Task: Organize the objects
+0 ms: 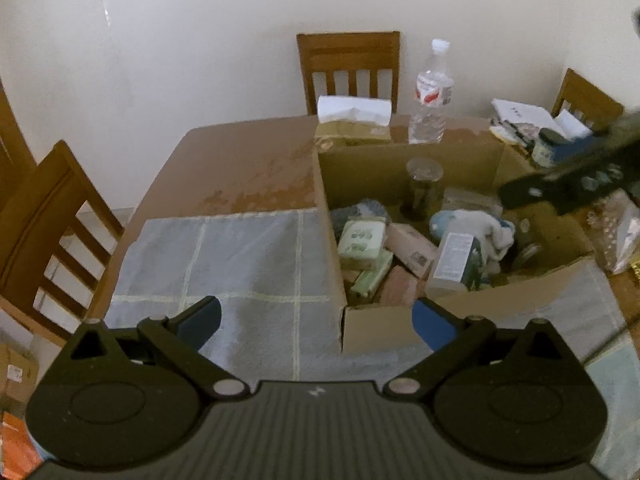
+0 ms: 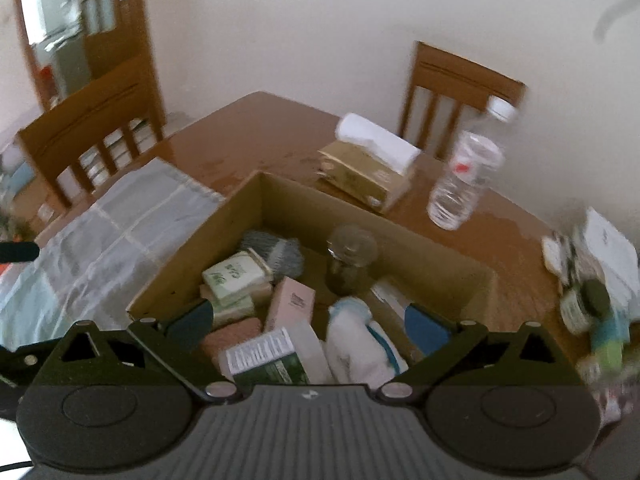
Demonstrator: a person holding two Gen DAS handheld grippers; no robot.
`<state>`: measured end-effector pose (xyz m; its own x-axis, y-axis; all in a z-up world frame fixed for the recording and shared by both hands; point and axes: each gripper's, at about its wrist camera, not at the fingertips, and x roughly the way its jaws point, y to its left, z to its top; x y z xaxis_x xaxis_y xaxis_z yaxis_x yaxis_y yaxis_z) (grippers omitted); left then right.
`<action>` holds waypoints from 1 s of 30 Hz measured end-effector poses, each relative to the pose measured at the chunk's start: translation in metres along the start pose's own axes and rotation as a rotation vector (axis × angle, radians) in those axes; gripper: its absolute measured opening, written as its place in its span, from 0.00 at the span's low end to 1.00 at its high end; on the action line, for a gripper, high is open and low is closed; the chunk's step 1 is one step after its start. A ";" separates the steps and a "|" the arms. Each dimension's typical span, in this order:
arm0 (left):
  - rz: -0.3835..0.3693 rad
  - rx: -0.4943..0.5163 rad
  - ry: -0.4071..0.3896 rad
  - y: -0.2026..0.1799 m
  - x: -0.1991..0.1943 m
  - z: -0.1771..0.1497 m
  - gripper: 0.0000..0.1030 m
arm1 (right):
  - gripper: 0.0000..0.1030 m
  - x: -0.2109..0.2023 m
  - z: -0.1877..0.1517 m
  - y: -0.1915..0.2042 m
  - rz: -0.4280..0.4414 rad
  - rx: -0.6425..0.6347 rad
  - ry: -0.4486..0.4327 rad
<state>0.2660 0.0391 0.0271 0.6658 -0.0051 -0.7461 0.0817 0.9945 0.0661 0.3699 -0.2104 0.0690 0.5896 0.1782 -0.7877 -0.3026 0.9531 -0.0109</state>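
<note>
Cardboard box [image 2: 280,200], brown and open-topped, sits on the wooden table [image 2: 248,128] beside a grey checked cloth [image 1: 224,264]; it already holds most of the loose items. Inside we note pale green soap-like packets [image 2: 236,276], a pink carton [image 2: 290,304], a white-labelled green box [image 2: 268,356], a dark glass jar [image 2: 350,260], grey knitted fabric [image 2: 276,252] and a white-and-blue soft bundle [image 2: 360,340].

Our right gripper [image 2: 310,320] hangs over the box with its jaws spread wide and nothing between the pads. Our left gripper [image 1: 318,320] hovers over the cloth and the box's near corner, jaws likewise apart and empty.

A clear plastic water bottle [image 1: 430,96] and a gold tissue box [image 1: 352,124] stand outside, behind the box. At the far right lie a small dark-lidded jar [image 2: 580,304] and papers, too blurred to identify with confidence.

Risks from here: reaching across could clip the box wall and shove it; the tall bottle looks easy to topple; the piled contents may shift or bury the upright jar.
</note>
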 end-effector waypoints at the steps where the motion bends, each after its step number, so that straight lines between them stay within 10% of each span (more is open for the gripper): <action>1: 0.002 -0.010 0.011 -0.001 0.003 -0.002 0.98 | 1.00 -0.002 -0.008 -0.003 -0.013 0.032 0.005; 12: -0.016 0.025 0.097 -0.031 0.020 -0.017 0.98 | 1.00 0.001 -0.101 -0.005 -0.159 0.334 0.160; 30: -0.045 0.081 0.115 -0.051 -0.001 0.009 0.98 | 1.00 -0.040 -0.094 0.016 -0.235 0.344 0.146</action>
<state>0.2675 -0.0126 0.0308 0.5708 -0.0326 -0.8204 0.1721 0.9818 0.0807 0.2712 -0.2251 0.0425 0.4933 -0.0658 -0.8674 0.1084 0.9940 -0.0138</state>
